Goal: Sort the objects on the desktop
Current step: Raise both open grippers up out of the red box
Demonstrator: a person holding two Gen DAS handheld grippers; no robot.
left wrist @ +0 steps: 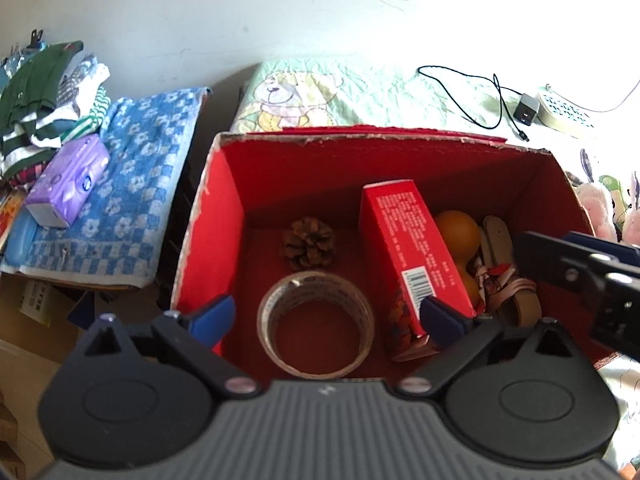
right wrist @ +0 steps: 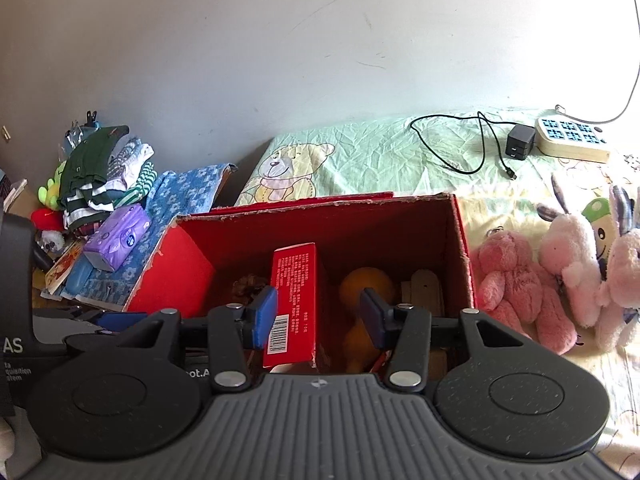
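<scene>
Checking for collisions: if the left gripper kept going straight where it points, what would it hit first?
Probably the tape roll on the red box floor, lying between the open left gripper fingers; depth is uncertain.

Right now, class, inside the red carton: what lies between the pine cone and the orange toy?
The small red box stands between the pine cone and the orange toy, clearest in the left wrist view.
</scene>
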